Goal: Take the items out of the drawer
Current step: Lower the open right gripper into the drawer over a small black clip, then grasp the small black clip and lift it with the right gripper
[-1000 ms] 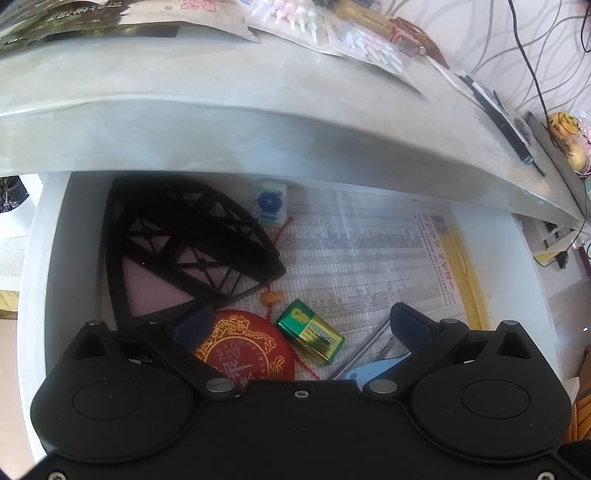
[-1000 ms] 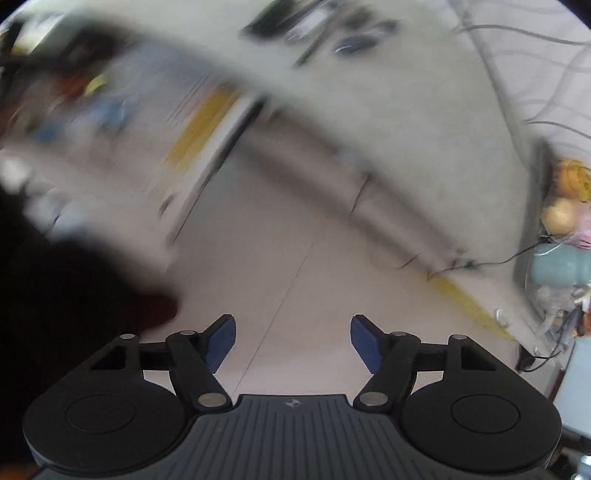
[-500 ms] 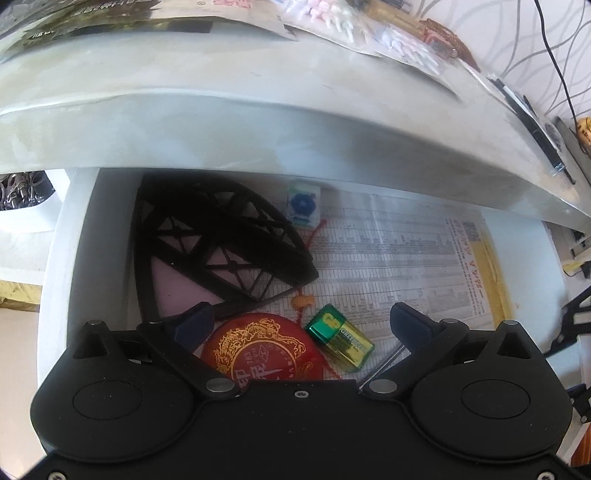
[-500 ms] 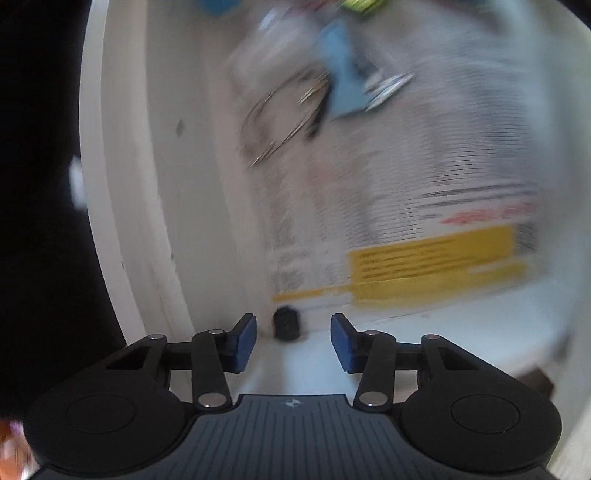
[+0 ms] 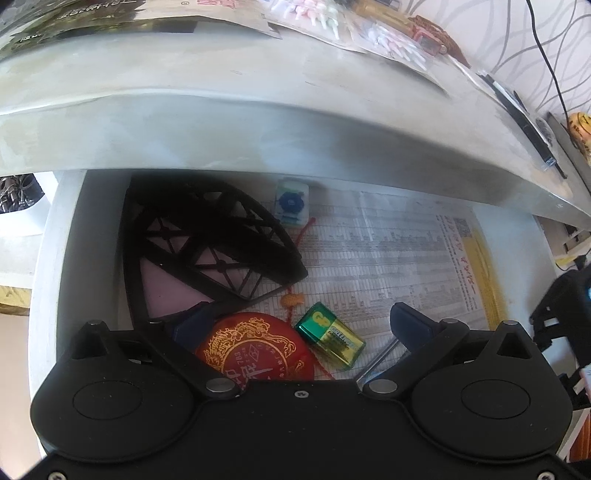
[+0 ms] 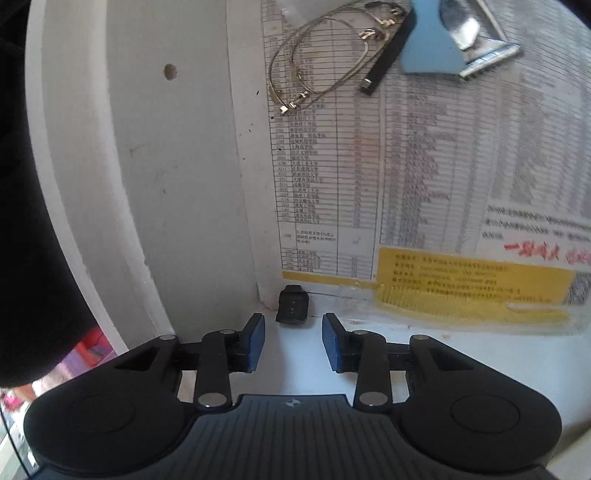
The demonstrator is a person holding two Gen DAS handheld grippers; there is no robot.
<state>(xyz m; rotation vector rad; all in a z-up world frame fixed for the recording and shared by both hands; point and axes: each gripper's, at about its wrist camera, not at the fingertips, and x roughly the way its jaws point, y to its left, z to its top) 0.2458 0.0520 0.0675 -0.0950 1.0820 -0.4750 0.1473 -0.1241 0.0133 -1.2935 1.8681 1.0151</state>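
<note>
Motion blur has gone from the right wrist view, which a second ago swept across open floor and now sits sharp over a corner of the drawer; the right gripper has come down there with its jaws narrowed but still parted, holding nothing, and a small black block lies just ahead of the gap between the blue fingertips, tight in the corner where the newspaper lining ends. That placement reads as lining up a pinch on the block, though the block is not yet between the pads. The left gripper has drifted only a little; it hovers released, wide apart, over the near edge of the drawer, with a red round tin and a green battery just beside each other below it. So the drawer holds its things yet: a black lattice frame along the left side, a small blue-and-white case at the back edge, a wire loop and a blue-handled scraper near the front edge. Above, the white desktop overhangs the drawer and carries packets and a pen; patterned wallpaper and a dark cable show behind it.
</note>
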